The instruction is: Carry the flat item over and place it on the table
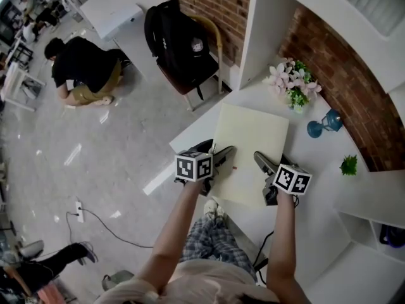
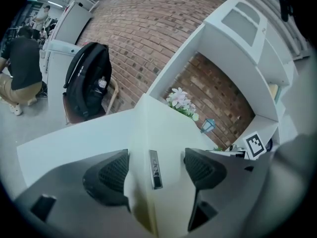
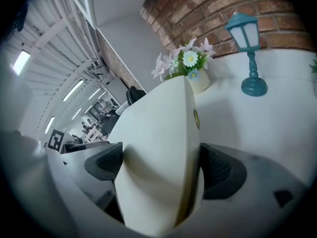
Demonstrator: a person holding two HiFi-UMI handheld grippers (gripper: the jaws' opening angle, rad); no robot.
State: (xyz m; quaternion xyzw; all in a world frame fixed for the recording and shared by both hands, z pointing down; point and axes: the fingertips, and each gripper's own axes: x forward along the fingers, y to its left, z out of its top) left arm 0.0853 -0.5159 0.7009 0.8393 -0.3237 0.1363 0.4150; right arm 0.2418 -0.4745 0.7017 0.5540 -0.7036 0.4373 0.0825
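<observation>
Entry, ordered outward from the flat item.

- Left gripper (image 1: 223, 159): sitting at the near left edge of the flat item (image 1: 250, 147). Its fingers (image 2: 113, 175) are closing on that edge from both faces.
- Right gripper (image 3: 161, 175): sitting at the near right edge, with its fingers (image 3: 218, 170) pinching the cream panel the same way.
- Flat item: hanging low over the white table (image 1: 316, 208). I cannot tell whether its far edge is touching the surface.
- Flower pot (image 1: 292, 84): standing just past the far edge.
- Teal lamp (image 1: 323, 124): standing off the far right corner.
- Backpack (image 1: 174, 40) on a chair: standing well beyond the far left corner.

Risks, as judged:
- Both grips are sitting along one edge, so the unsupported far end is likely levering downward, which could twist the panel out of the fingers.
- Pushing it further forward could knock over the flower pot or the lamp.
- The near left corner is lying close to the table's edge, so releasing it there could tip the panel onto the floor.
</observation>
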